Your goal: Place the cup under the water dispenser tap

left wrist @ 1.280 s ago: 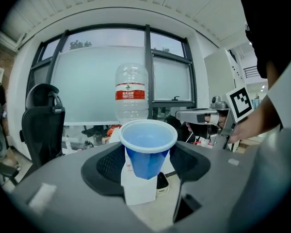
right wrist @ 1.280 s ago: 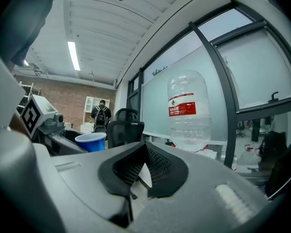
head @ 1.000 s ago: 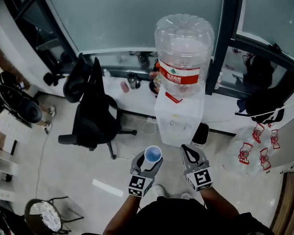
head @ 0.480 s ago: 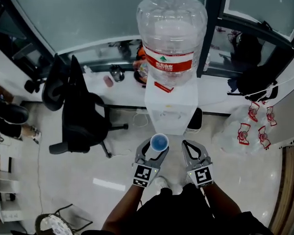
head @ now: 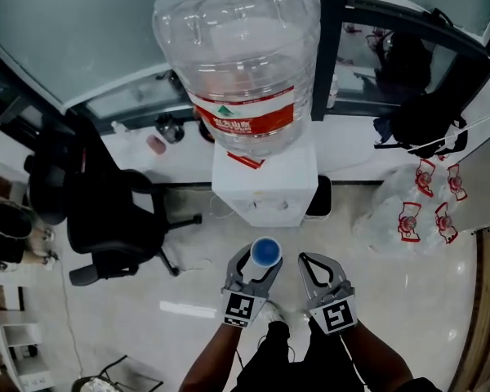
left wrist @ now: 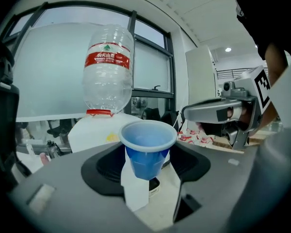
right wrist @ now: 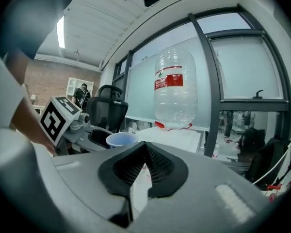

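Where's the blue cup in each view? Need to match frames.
Head view: blue plastic cup lower centre, in the left gripper's tongs.
Left gripper view: dead centre, clamped between the tongs.
Right gripper view: left of centre, only its top showing.
Shared landmark: clear water bottle with red label, beyond the cup in all three.

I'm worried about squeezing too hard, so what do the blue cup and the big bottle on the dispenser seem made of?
Blue cup: probably thin plastic, smooth and faintly glossy, with a rolled rim. Big bottle: clear plastic by the look of it, with see-through ribbed walls and a red label band.
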Tool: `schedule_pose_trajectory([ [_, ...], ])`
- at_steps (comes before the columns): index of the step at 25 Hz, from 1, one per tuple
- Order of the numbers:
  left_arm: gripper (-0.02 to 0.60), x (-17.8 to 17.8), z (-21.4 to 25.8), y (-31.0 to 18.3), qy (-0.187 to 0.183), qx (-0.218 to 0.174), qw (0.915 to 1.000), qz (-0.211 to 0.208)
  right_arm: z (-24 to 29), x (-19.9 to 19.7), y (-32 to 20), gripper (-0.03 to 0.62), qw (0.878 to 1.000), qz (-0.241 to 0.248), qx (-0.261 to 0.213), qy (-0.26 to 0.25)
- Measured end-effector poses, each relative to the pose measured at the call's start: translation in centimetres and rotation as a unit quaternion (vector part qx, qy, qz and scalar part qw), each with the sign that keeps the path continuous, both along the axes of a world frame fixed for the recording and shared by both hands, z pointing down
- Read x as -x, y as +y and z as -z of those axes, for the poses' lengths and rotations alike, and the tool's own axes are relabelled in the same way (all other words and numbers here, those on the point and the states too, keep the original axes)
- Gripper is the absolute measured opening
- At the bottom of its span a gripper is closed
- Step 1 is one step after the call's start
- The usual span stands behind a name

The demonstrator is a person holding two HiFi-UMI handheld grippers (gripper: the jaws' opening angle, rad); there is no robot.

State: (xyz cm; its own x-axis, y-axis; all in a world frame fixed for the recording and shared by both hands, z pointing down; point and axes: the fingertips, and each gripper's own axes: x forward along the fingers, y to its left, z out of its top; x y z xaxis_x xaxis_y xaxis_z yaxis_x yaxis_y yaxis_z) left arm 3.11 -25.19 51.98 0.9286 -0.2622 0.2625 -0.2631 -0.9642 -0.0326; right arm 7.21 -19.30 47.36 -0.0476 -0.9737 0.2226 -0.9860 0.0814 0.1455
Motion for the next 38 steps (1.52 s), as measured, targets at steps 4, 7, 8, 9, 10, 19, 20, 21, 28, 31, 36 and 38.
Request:
schedule_pose_trajectory([
  [4, 0.305, -2.5, -3.5, -0.8, -0.004, -0.004, 1.0000, 0.005, -2.8, -1.4, -0.5, 0.003, 1.000, 0.001, 0.002, -0.011],
  [7, 0.305, -4.1, -6.3, -1.3, -0.003, 0.005, 0.9999, 0.011, -5.2, -2.3, -0.3, 0.003, 1.000, 0.001, 0.016, -0.014],
  [8, 0.305, -4.5, -7.3, -1.4, -0.002, 0.008, 0.9999, 0.013, -6.2, -2.7, -0.2, 0.003, 1.000, -0.001, 0.022, -0.017],
  [9, 0.305, -4.9, -8.4, -1.7, -0.002, 0.009, 0.9998, 0.016, -7.2, -3.1, -0.1, 0.003, 0.999, -0.002, 0.027, -0.018],
  [10, 0.305, -5.2, -9.3, -2.0, -0.001, 0.009, 0.9997, 0.022, -8.2, -3.4, -0.1, 0.003, 0.999, -0.004, 0.031, -0.020],
  [19, 0.305, -7.8, -19.2, -5.4, 0.000, 0.008, 0.9963, 0.086, -15.3, -6.7, 0.1, 0.003, 0.995, -0.055, -0.013, -0.081],
  [20, 0.305, -8.1, -20.0, -5.7, -0.001, 0.007, 0.9959, 0.090, -16.4, -6.9, 0.1, 0.003, 0.995, -0.055, -0.010, -0.080],
  [21, 0.307, -8.4, -20.9, -6.0, -0.002, 0.006, 0.9956, 0.094, -17.4, -7.1, 0.0, 0.003, 0.995, -0.056, -0.010, -0.079],
  [28, 0.308, -10.4, -25.1, -7.9, 0.001, 0.007, 0.9923, 0.123, -22.6, -8.1, -0.6, 0.003, 0.994, -0.066, -0.012, -0.085],
  [31, 0.308, -10.7, -27.3, -9.0, -0.015, 0.000, 0.9913, 0.131, -23.9, -8.4, -1.0, 0.003, 0.994, -0.066, -0.015, -0.088],
  [36, 0.308, -11.3, -29.5, -10.0, -0.021, -0.001, 0.9901, 0.138, -25.7, -8.0, -0.8, 0.003, 0.995, -0.054, -0.003, -0.087],
  [38, 0.308, -11.8, -30.0, -10.0, -0.020, 0.001, 0.9895, 0.143, -26.2, -8.0, -0.7, 0.003, 0.994, -0.053, -0.004, -0.092],
])
